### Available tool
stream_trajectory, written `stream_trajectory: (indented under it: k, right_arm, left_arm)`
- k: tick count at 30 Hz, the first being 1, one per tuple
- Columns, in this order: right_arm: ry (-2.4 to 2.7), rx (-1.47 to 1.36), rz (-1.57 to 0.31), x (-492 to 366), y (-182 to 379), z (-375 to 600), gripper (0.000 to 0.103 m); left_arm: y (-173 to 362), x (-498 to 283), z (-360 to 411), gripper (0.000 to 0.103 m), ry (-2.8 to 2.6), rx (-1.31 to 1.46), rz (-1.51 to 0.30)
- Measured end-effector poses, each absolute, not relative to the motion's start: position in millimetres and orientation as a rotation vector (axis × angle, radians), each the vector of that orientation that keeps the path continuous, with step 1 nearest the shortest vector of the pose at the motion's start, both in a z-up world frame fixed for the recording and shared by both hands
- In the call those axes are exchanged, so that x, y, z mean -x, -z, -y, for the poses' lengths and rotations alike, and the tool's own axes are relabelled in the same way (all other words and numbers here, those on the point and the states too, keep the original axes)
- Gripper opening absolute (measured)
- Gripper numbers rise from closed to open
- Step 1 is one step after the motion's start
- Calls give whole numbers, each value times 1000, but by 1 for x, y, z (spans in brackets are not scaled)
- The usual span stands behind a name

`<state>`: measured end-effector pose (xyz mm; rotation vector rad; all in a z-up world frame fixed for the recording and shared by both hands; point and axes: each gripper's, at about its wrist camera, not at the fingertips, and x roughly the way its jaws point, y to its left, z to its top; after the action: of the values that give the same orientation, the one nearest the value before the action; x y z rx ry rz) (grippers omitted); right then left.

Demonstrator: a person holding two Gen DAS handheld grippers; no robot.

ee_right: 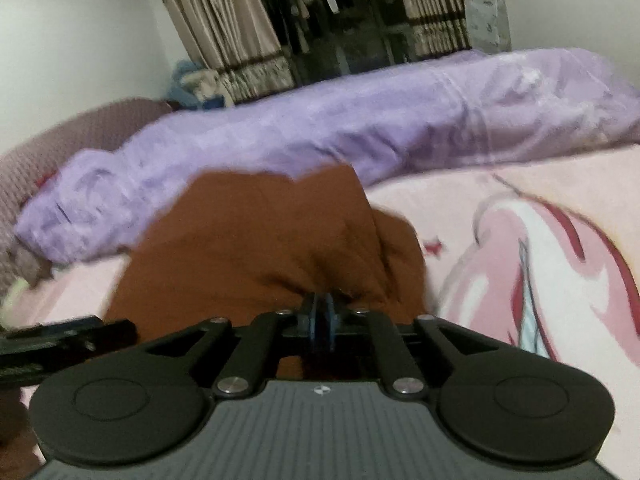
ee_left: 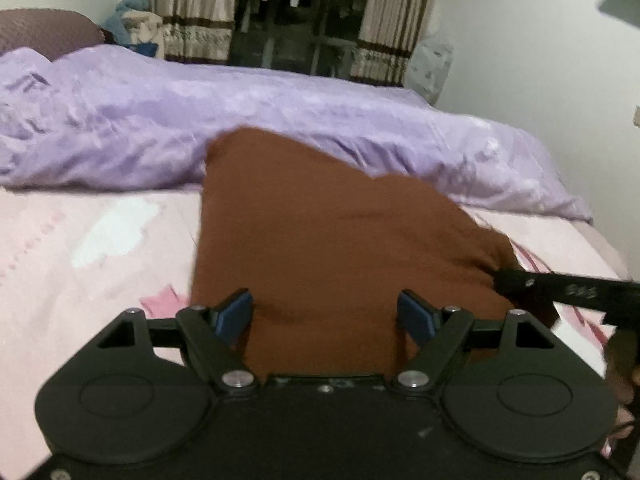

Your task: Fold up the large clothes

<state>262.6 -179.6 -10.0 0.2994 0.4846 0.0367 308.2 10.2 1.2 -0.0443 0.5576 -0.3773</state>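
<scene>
1. Brown garment (ee_left: 320,240) lies on the bed (ee_left: 100,240), on the pink printed sheet, its far edge just reaching the lilac duvet (ee_left: 200,120) bunched along the far side.

2. Our right gripper (ee_right: 320,312) has its jaws nearly together, pinched on a gathered fold of the cloth at the garment's near right part; the fabric puckers into the blue pads (ee_right: 329,322). From the left wrist view we see that gripper come in from the right and bite the same bunched corner.

3. Our left gripper (ee_left: 325,312) stands with jaws wide apart (the cloth runs between and under them, but the pads (ee_left: 236,312) press on nothing).

4. What the next move turns on, we judge: the garment stretches straight ahead of both jaws, long axis running away from us toward the duvet. The left jaws are already over the near edge, so they need only close there to match the right-hand pinch.

5. Blur hides the seams, so we cannot tell collar from hem.
</scene>
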Motion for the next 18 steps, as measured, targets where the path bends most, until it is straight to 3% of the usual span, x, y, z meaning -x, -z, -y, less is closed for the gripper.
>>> stream_trajectory:
  k: [7,18]
  right_arm:
    - [-29,-200,-423,-302,-33,162,16]
    - [29,-200,-569,-356,8,159,16]
  left_arm:
    - [-33,-359,-6,80,305,13,-532]
    - [-2,-398,7,80,290,16,-610]
